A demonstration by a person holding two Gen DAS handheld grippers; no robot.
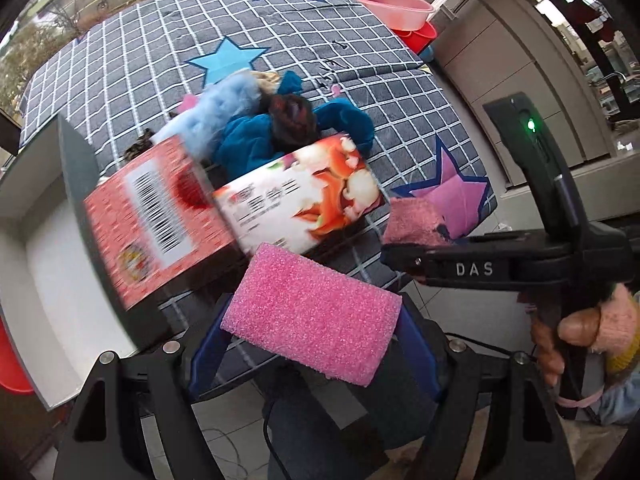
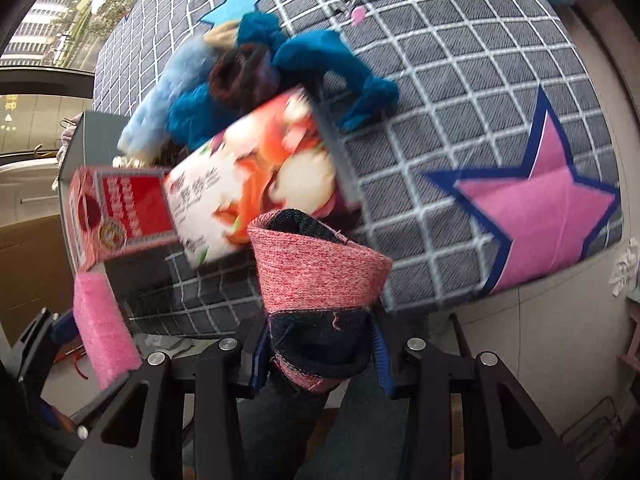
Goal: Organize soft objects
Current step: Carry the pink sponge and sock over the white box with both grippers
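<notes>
Grey checked fabric with star patches covers the surface [image 1: 120, 60], and the inspection runs across it from left to right. At the left edge stands a printed cardboard box [image 1: 168, 216] with its flaps up, already holding a heap of soft items: a pale blue plush piece [image 1: 224, 108], a teal knitted garment [image 1: 248, 140] and a dark woolly bundle [image 1: 292, 120]. The teal garment spills over the box's far wall onto the surface.

Just in front of the box, off the near edge of the surface, the left gripper [image 1: 312, 340] is clamped on a pink sponge [image 1: 312, 316], its jaws set wide across the block's length. The sponge is clear of the surface and close to the box's near flap.

Further right, the right gripper [image 2: 320, 340] is pinched on a pink and navy knitted sock [image 2: 320, 276], the fabric bunched between the jaws and its cuff standing up toward the box. A person's hand [image 1: 576, 332] in a pink knitted cuff works the handle.

Judgement: both grippers are in the carrying step, each loaded and short of the box. The next move appears to call for bringing each item over the box opening, above the raised flaps, before letting go; the heap inside leaves little room, so a release too near the rim could let an item slide out.
</notes>
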